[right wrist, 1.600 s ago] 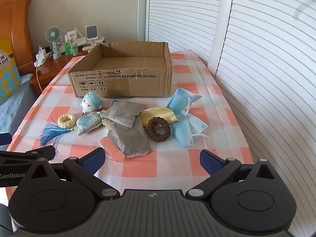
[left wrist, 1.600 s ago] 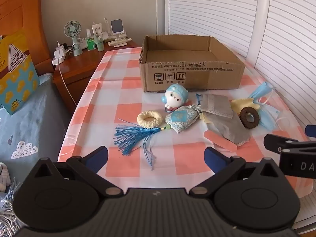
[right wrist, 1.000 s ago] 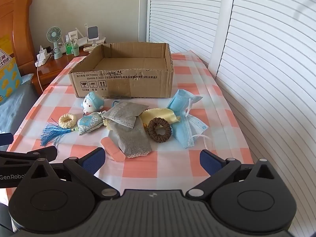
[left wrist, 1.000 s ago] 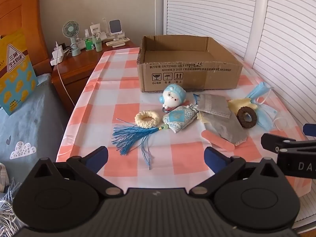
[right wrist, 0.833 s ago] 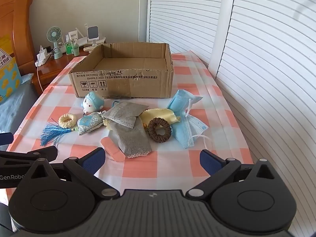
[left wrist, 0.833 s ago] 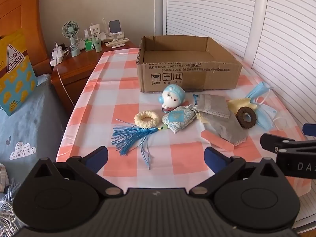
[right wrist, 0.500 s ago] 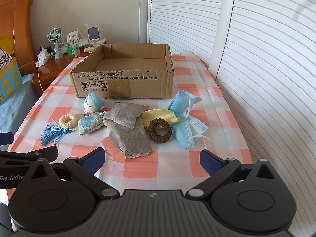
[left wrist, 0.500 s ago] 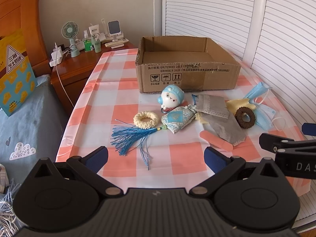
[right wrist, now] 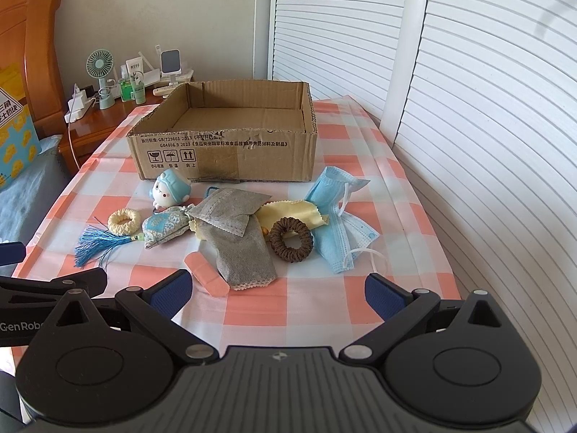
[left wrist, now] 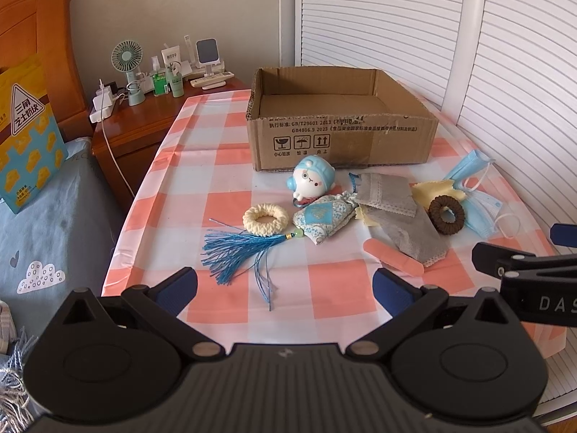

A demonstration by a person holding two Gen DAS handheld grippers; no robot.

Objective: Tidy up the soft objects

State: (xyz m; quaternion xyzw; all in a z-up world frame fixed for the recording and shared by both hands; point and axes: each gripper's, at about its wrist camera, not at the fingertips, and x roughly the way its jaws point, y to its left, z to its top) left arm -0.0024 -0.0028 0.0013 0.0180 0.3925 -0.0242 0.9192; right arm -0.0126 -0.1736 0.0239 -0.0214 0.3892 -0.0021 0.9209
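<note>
At the right edge of the left wrist view, the right gripper (left wrist: 562, 252) is cut off, its lettering reading only "DAS". At the left edge of the right wrist view, the left gripper (right wrist: 21, 270) is likewise cropped. The yellow cloth (right wrist: 299, 213) lies mostly hidden under the grey pouches (right wrist: 238, 231) and brown scrunchie (right wrist: 291, 240). The labels on the bottles (left wrist: 166, 81), upper left, are too small to read.
</note>
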